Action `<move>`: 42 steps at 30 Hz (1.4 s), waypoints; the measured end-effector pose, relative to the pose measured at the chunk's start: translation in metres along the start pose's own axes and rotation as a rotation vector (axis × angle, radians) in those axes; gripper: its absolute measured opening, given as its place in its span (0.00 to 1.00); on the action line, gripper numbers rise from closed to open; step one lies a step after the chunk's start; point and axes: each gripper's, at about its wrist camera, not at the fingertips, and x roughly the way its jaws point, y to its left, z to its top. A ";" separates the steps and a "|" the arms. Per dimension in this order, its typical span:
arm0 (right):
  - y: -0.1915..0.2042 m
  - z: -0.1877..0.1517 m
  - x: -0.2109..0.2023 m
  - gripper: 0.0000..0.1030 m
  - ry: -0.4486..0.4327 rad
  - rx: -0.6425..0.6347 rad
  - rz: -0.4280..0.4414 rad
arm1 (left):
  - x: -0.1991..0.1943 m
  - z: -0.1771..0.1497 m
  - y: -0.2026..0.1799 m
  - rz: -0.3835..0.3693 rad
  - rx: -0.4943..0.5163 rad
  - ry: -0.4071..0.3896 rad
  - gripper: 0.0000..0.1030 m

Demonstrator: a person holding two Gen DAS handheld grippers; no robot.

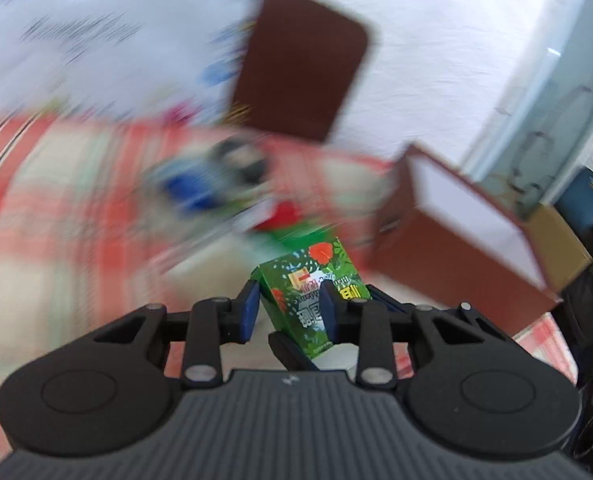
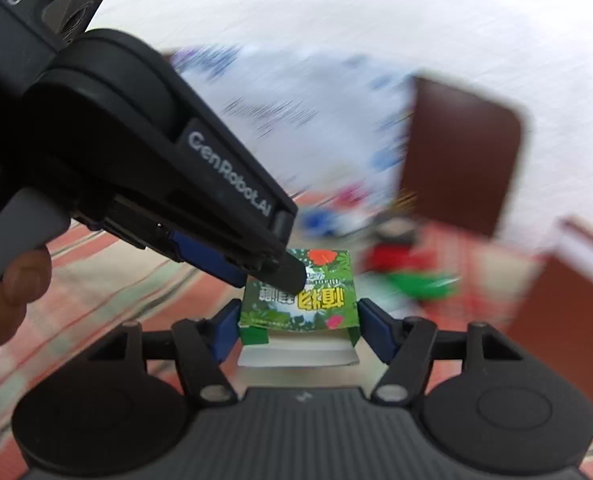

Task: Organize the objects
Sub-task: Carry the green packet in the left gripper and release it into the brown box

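Observation:
A small green box point(image 1: 316, 284) printed with red flowers and leaves is held in the air by both grippers. My left gripper point(image 1: 290, 300) is shut on one end of it. My right gripper point(image 2: 298, 320) is shut on its other end, where a white inner tray point(image 2: 298, 354) sticks out of the green sleeve point(image 2: 300, 296). In the right wrist view the left gripper point(image 2: 284, 276) comes in from the upper left and its fingers pinch the far part of the box. The background is blurred by motion.
Below lies a red, cream and green checked cloth point(image 1: 56, 208). A brown box with a white inside point(image 1: 456, 224) stands at the right, its brown lid point(image 1: 300, 60) upright behind. Blurred blue, red and green items point(image 1: 200, 184) lie on the cloth.

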 end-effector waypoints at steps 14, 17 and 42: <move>-0.200 0.003 0.016 0.62 -0.061 0.140 -0.443 | 0.128 0.028 -0.201 -0.231 0.240 0.026 0.35; -0.214 -0.002 0.029 0.65 -0.061 0.188 -0.437 | 0.147 0.019 -0.209 -0.199 0.251 0.069 0.35; -0.291 0.193 -0.248 0.73 -0.570 0.515 -0.093 | -0.178 0.115 -0.199 0.031 0.540 -0.473 0.44</move>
